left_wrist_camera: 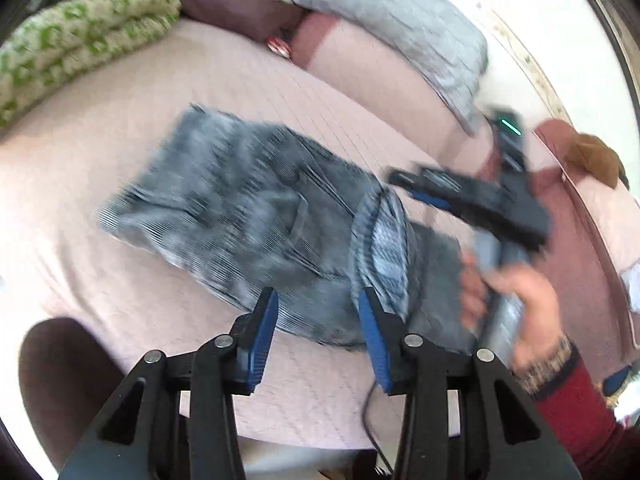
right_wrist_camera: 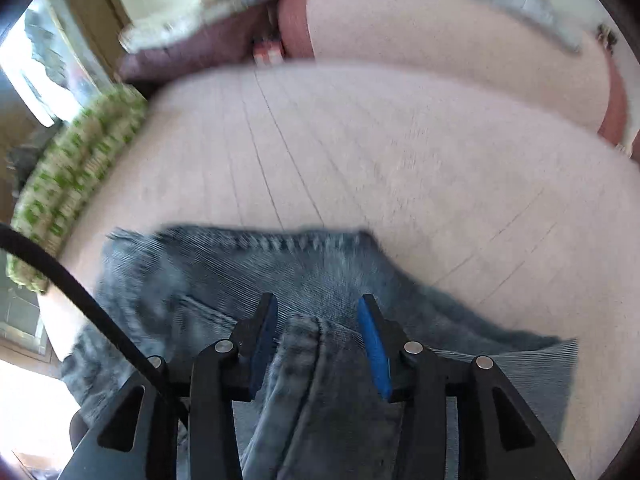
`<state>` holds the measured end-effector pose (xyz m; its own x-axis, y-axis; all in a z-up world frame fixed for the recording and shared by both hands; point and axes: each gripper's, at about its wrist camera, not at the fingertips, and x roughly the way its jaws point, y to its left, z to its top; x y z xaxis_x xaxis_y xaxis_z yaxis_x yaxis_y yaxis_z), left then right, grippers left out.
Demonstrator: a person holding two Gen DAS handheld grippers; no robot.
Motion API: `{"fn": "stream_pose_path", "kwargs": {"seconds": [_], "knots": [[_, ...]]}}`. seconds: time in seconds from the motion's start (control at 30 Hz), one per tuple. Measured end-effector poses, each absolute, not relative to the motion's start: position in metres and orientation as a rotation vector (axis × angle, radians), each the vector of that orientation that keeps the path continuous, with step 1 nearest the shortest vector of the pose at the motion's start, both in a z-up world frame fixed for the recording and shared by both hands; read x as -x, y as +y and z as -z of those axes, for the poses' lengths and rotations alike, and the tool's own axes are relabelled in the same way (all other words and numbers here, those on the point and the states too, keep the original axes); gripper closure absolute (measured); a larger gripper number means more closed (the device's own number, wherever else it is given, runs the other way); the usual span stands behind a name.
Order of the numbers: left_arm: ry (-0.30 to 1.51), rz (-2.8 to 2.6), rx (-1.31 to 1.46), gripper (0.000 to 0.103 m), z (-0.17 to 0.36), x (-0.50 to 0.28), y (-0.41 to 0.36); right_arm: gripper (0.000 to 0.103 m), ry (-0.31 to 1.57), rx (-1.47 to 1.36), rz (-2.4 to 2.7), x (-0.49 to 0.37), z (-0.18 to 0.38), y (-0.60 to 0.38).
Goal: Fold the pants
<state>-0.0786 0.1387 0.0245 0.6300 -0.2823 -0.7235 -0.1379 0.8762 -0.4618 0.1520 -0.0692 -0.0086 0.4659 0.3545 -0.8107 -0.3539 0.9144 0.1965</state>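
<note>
Faded blue jeans [left_wrist_camera: 248, 216] lie folded into a thick bundle on the pink bed cover [left_wrist_camera: 120, 168]. My left gripper [left_wrist_camera: 318, 300] is open just above the near edge of the jeans, holding nothing. In the left wrist view the right gripper [left_wrist_camera: 416, 188] hovers over the right end of the jeans, held by a hand in a red sleeve. In the right wrist view my right gripper [right_wrist_camera: 318, 304] is open over the jeans [right_wrist_camera: 248, 264], and a denim fold rises between its fingers without being clamped. Both views are blurred by motion.
A green patterned quilt [left_wrist_camera: 76, 40] is rolled at the far left. Pink pillows [left_wrist_camera: 380, 72] and a grey blanket [left_wrist_camera: 408, 20] lie along the head of the bed. A black cable [right_wrist_camera: 72, 288] crosses the right wrist view. A dark rounded object [left_wrist_camera: 64, 376] sits at the near left.
</note>
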Motion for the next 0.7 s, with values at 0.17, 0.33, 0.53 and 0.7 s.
{"fn": "stream_pose_path", "kwargs": {"seconds": [0.17,0.33,0.53,0.7], "knots": [[0.845,-0.001,0.491,0.054,-0.038,0.072,0.152,0.046,0.951,-0.058,-0.451,-0.095,-0.005,-0.103],[0.859,-0.018,0.547,0.053,-0.033,0.061,0.16,0.046,1.091,-0.033,-0.444,-0.062,0.044,-0.102],[0.84,-0.037,0.553,0.053,-0.046,0.074,0.152,0.044,1.128,0.013,-0.425,-0.066,0.059,-0.094],[0.809,-0.055,0.541,0.052,-0.058,0.089,0.15,0.044,1.046,-0.042,-0.444,-0.058,0.025,-0.11]]}}
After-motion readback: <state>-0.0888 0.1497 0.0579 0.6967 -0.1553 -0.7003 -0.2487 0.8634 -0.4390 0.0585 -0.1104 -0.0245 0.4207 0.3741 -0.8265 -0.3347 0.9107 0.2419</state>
